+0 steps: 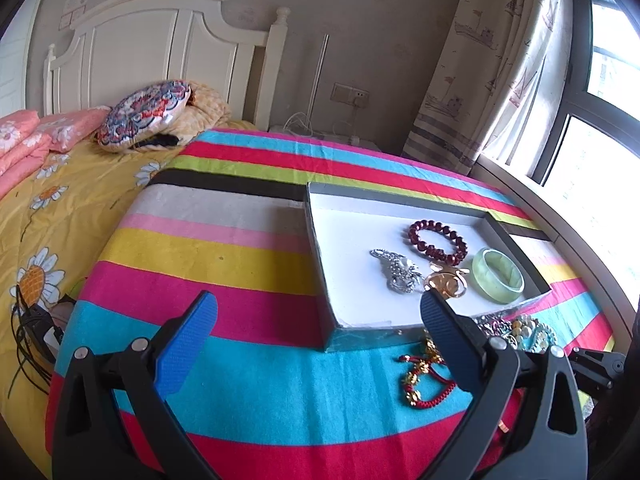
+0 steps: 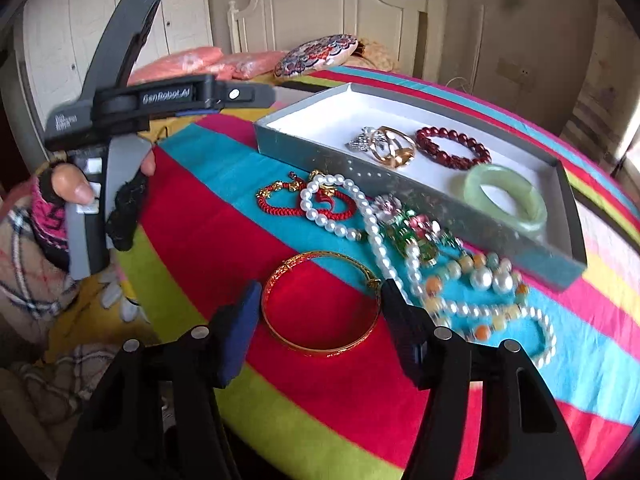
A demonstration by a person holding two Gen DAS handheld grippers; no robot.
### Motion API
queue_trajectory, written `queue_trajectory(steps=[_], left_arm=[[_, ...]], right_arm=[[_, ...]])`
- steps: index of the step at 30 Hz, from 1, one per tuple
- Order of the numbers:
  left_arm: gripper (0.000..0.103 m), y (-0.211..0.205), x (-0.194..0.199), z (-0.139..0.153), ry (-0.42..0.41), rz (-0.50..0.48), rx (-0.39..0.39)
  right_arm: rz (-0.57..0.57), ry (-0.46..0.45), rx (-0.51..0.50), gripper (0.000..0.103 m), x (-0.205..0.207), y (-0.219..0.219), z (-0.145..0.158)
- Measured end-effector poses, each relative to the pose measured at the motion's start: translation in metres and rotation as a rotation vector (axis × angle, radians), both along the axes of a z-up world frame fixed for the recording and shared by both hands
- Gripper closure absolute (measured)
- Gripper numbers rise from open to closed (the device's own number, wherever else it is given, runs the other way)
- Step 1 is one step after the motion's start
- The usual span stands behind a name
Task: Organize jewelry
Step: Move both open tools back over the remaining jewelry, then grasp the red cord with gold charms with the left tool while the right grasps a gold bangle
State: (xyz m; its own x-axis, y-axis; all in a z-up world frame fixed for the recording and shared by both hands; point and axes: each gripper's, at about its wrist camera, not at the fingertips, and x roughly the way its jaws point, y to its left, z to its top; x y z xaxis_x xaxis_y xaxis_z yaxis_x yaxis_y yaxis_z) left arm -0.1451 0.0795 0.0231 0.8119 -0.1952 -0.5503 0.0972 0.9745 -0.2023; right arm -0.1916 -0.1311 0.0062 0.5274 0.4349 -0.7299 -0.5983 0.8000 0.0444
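A grey box (image 2: 400, 184) with a white inside lies on the striped cloth. It holds a dark red bead bracelet (image 2: 452, 147), a green jade bangle (image 2: 505, 196), a gold piece (image 2: 394, 148) and a silver brooch (image 1: 398, 270). In front of the box lie a gold bangle (image 2: 320, 304), a red cord bracelet (image 2: 308, 204), a pearl necklace (image 2: 372, 232) and a flower brooch (image 2: 416, 236). My right gripper (image 2: 320, 320) is open, its fingers either side of the gold bangle. My left gripper (image 1: 320, 328) is open and empty, held above the cloth left of the box (image 1: 320, 248).
The striped cloth (image 1: 224, 256) covers a table beside a bed with a yellow flowered sheet (image 1: 60, 208) and pillows (image 1: 144, 116). A window (image 1: 600, 140) and curtain (image 1: 492, 60) stand on the right. The left hand-held gripper body (image 2: 132, 100) shows at the left of the right wrist view.
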Motion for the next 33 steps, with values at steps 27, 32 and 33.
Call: queue_trajectory(steps=[27,32,33], left_arm=[[0.062,-0.085,-0.021,-0.035,0.153,-0.373,0.274],[0.098,-0.081,-0.023,-0.031,0.113,-0.383,0.255],[0.098,-0.077,-0.024,-0.030,0.109,-0.367,0.257]], right_arm=[[-0.183,-0.058,0.160,0.043,0.003,-0.074,0.027],[-0.195,-0.063,0.166,0.043,0.002,-0.078,0.028],[-0.196,-0.066,0.164,0.043,0.002,-0.078,0.028]])
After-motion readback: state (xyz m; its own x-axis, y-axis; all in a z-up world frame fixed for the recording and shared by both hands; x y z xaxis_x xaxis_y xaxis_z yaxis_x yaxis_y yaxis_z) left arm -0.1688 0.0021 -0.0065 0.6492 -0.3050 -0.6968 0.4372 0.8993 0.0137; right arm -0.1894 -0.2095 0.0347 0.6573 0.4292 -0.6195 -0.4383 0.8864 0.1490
